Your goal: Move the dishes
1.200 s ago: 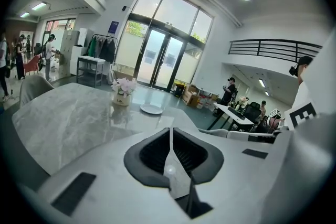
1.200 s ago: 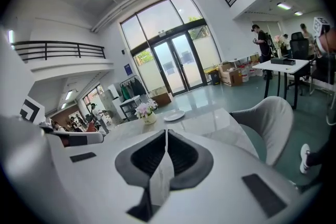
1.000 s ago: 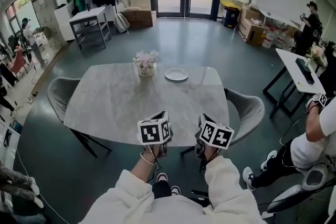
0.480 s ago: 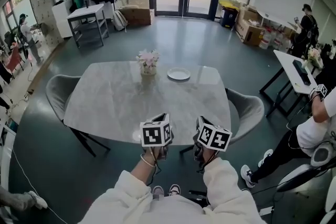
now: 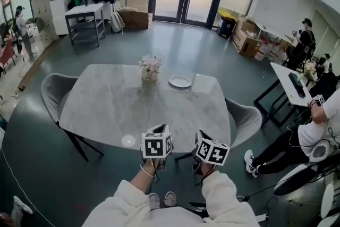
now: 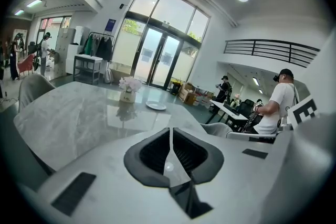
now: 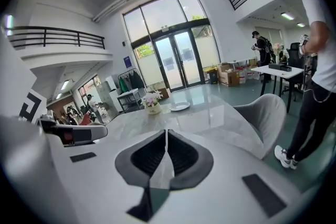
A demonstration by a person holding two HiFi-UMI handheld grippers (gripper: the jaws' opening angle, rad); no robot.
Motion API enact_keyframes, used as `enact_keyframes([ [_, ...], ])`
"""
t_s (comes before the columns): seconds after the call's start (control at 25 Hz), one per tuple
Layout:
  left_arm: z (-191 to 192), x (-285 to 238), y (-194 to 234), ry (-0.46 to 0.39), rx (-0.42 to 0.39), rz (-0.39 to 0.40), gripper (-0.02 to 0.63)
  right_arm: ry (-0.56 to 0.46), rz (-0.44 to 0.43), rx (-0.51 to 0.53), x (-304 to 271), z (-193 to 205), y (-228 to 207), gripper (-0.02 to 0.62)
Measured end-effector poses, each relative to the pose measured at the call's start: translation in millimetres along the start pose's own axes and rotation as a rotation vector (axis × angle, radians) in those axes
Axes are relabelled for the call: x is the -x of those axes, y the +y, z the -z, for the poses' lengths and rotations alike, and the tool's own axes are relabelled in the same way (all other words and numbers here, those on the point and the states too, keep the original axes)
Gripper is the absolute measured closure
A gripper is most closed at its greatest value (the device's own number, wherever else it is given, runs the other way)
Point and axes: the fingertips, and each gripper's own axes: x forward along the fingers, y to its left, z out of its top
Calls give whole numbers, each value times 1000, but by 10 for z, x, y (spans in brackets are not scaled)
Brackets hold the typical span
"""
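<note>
Grey-padded left gripper point(image 6: 169, 139): jaws pressed together, empty.
Right gripper point(image 7: 166, 140): jaws together, empty, beside the left.
Marble table point(image 5: 117, 106): near edge under both grippers.
Plate point(image 5: 180, 81): far side, well apart from the grippers, just right of flower vase point(image 5: 150, 69).

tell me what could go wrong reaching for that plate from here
The plate lies at the far side of the table, so a long lean may make the reach unsteady.
The flower vase stands near the plate, to its left; a passing gripper could tip it.
The left gripper and right gripper are both shut and empty, and must open first or they could push the plate.
</note>
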Motion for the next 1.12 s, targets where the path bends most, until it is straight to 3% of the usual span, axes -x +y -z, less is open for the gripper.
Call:
enact_keyframes([
  [0.68, 14, 78, -207, 12, -9, -24, 583, -38, -72, 24, 152, -117, 103, 531],
  [1.12, 16, 106, -254, 9, -12, -36, 583, -29, -61, 61, 160, -107, 76, 538],
])
